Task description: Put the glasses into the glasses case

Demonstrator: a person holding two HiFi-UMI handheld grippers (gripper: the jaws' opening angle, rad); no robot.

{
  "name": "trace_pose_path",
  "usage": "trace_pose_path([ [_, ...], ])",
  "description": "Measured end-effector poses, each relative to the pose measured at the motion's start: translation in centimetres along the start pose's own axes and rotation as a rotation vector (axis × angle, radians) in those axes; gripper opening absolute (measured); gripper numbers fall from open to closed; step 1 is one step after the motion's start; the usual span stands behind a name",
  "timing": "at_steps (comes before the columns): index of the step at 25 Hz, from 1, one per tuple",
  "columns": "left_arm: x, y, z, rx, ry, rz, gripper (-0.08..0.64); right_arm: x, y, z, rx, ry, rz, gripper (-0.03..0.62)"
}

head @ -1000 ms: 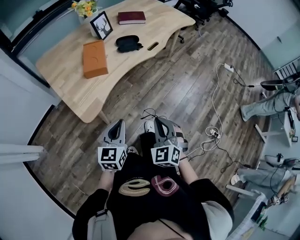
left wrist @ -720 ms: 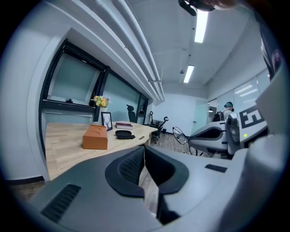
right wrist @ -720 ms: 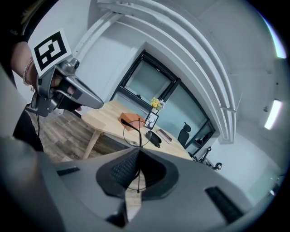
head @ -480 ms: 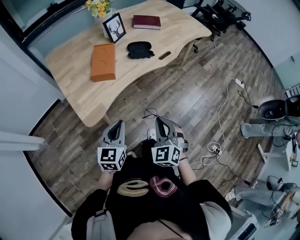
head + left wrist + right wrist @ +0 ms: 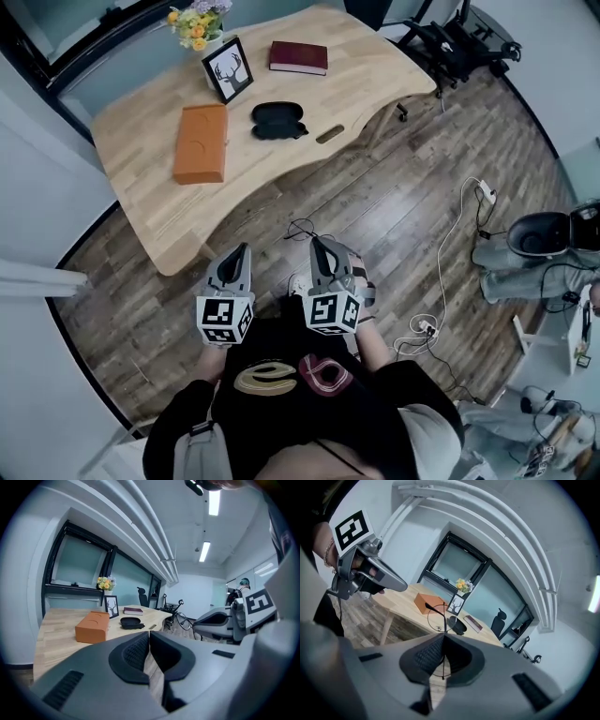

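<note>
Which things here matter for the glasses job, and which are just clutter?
For the job: glasses, pinched in the right tool; black glasses case on the table.
Lying about: orange box, picture frame, book, flowers.

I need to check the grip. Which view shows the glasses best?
The right gripper view: the thin wire glasses stand close up, clamped between the right gripper's shut jaws. The head view shows only a dark wire loop at that gripper's tip. In the left gripper view I cannot find them.

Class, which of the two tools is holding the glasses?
The right tool: thin wire glasses are pinched between its shut jaws. The left tool is shut on nothing.
</note>
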State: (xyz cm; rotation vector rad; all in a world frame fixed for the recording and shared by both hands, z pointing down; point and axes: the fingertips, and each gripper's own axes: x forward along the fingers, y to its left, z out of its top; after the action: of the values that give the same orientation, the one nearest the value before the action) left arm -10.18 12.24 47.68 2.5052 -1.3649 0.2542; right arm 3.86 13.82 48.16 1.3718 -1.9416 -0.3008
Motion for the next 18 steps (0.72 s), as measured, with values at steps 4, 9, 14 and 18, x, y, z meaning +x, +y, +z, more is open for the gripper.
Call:
trace_pose_path([
  [4, 2.9, -1.4, 0.7, -0.006, -0.003, 0.026, 0.020, 1.6, -2.7, -1.2, -0.017, -0.020, 0.029, 0.012],
  [9, 6.1, -3.5, 0.8, -0.012, -0.002, 0.046, 0.020, 3.1, -5.7, -2.5, -0.031, -0.056, 0.047, 0.012],
  [14, 9.0, -5.6, 1.3, -0.023, -0.014, 0.067, 0.020, 3.7, -7.8, -3.6, -0.041, -0.096, 0.078, 0.012],
  [18, 10.6, -6.8, 1.7, -0.022, -0.015, 0.074, 0.020, 4.3, -9.4, -4.5, -0.045, -0.105, 0.082, 0.012],
])
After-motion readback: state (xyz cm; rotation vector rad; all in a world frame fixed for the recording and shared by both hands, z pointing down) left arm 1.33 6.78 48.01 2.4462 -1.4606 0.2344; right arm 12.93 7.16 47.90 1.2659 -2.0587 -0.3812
